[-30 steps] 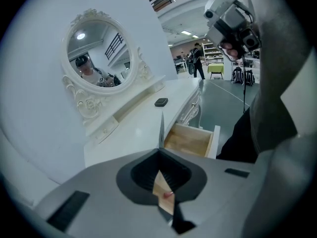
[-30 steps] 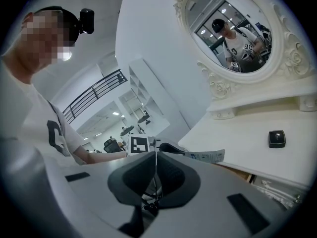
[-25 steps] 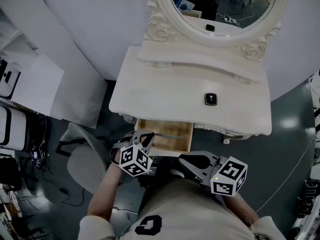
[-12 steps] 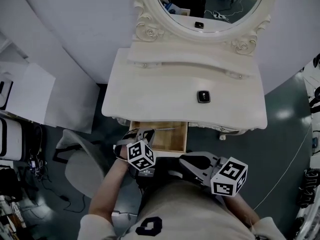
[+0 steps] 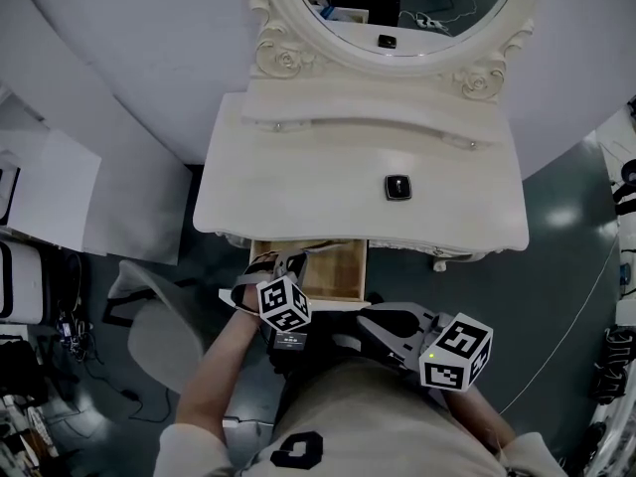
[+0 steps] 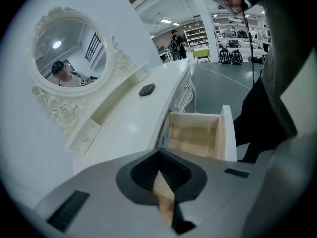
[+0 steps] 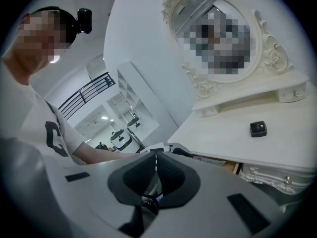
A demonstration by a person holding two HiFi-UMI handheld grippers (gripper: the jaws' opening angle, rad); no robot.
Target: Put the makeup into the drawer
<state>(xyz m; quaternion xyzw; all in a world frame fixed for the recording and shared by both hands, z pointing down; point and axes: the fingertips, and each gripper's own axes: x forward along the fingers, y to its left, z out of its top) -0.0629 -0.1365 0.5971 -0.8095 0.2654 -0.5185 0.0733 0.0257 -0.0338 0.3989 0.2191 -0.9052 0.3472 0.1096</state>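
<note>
Looks like the in-between bit: drawer's out, nothing picked up yet. The left gripper has its jaws pressed together with nothing in them; the sliver of tan you see past the pads is just the wooden drawer behind. It's angled down at the near left corner of that open drawer, and I can't tell whether it's touching the front. The right gripper is closed up and empty too, hanging back near the person's body, right of the drawer.

The drawer itself looks bare inside from here. The makeup, a small dark square compact, is still sitting on the white table, right of centre and further back than the drawer, below the mirror.

My guess for the next move: one gripper has to open up, reach across the table to the compact and pinch it by the edges. It's flat and low, so a shallow grab could slip off.
</note>
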